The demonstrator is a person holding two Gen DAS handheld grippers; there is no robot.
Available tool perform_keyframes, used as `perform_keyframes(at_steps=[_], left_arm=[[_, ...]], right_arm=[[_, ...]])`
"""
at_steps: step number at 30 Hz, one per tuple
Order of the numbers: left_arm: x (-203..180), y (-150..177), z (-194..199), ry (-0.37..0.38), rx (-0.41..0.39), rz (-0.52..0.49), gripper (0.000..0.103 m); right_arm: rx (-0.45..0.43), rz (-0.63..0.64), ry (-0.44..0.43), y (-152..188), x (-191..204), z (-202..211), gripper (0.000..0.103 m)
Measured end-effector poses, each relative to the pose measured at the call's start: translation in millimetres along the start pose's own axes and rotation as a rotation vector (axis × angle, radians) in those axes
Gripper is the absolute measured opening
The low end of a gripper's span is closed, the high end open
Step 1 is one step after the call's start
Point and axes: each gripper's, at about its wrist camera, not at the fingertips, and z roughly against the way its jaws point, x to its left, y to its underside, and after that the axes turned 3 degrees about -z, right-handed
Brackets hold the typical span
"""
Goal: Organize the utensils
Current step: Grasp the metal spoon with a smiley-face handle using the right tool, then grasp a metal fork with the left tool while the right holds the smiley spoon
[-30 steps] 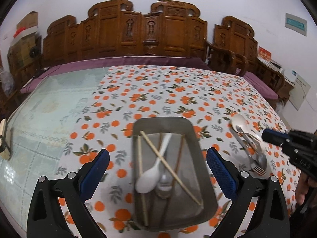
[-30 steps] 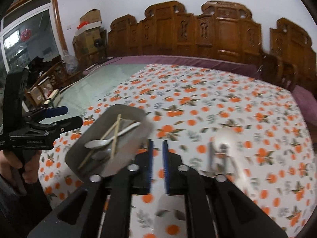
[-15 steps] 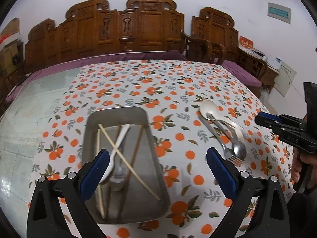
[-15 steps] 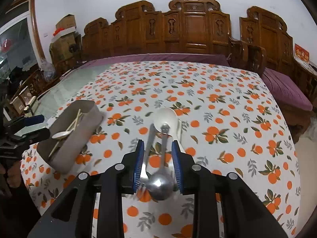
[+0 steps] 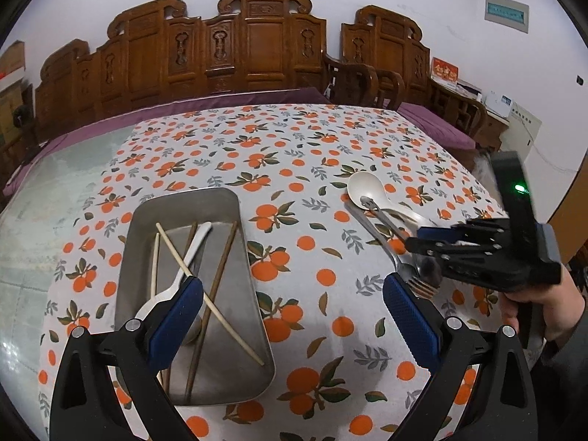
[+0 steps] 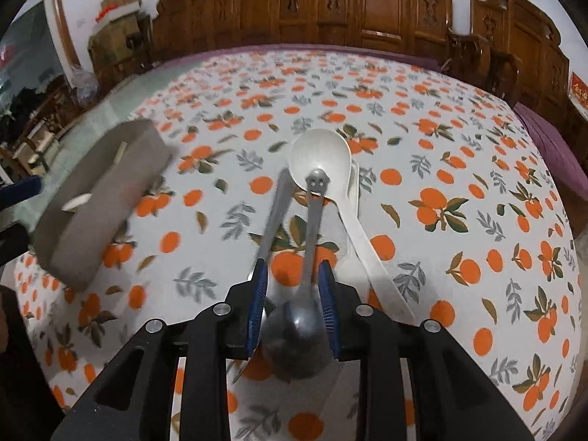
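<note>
A grey metal tray on the orange-print cloth holds several chopsticks and a white spoon; it also shows in the right wrist view. To its right lie a white spoon, a steel fork and a steel spoon. My left gripper is open, low over the tray's near right side. My right gripper is open, its jaws straddling the steel spoon's handle, the fork just left, the white spoon ahead. It also shows in the left wrist view.
The cloth covers the right part of a glass-topped table. Carved wooden chairs line the far side. The table's right edge is close to the loose cutlery.
My right gripper swung from the tray to the loose cutlery, opened, and dropped around the steel spoon's handle. My left gripper shifted right, so the tray now sits left in its view.
</note>
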Motion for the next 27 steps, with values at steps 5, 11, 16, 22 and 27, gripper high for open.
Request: perform_keyframes(at_steps=[5,11,16,22,27], left_arm=[[-5.2,1.6,-1.6,0.001,0.007,-0.004,0.095],[-13.4,2.0,0.0,0.001,0.003,-0.018,0.095],[-19.9,2.1,0.8,-0.039,-0.011,-0.049,0.095],[-23.7,0.5,0.1,-0.046,-0.004,-0.048,0.095],[-37.6,-3.9,-4.2,-0.040,0.008,-0.069,0.095]], right_arm=[[0.072,0.036,0.039,-5.0,6.1,-14.3,0.029],[0.099,0.039,0.066,-10.1,11.0,-14.9,0.027],[0.106,0.037,0.058,-9.7,9.8,-15.6,0.007],[0.061,0.013,0.008,-9.1,4.5,0.3,0.007],[-0.014,-0.011,-0.050,-11.8,-6.0,29.5,0.007]])
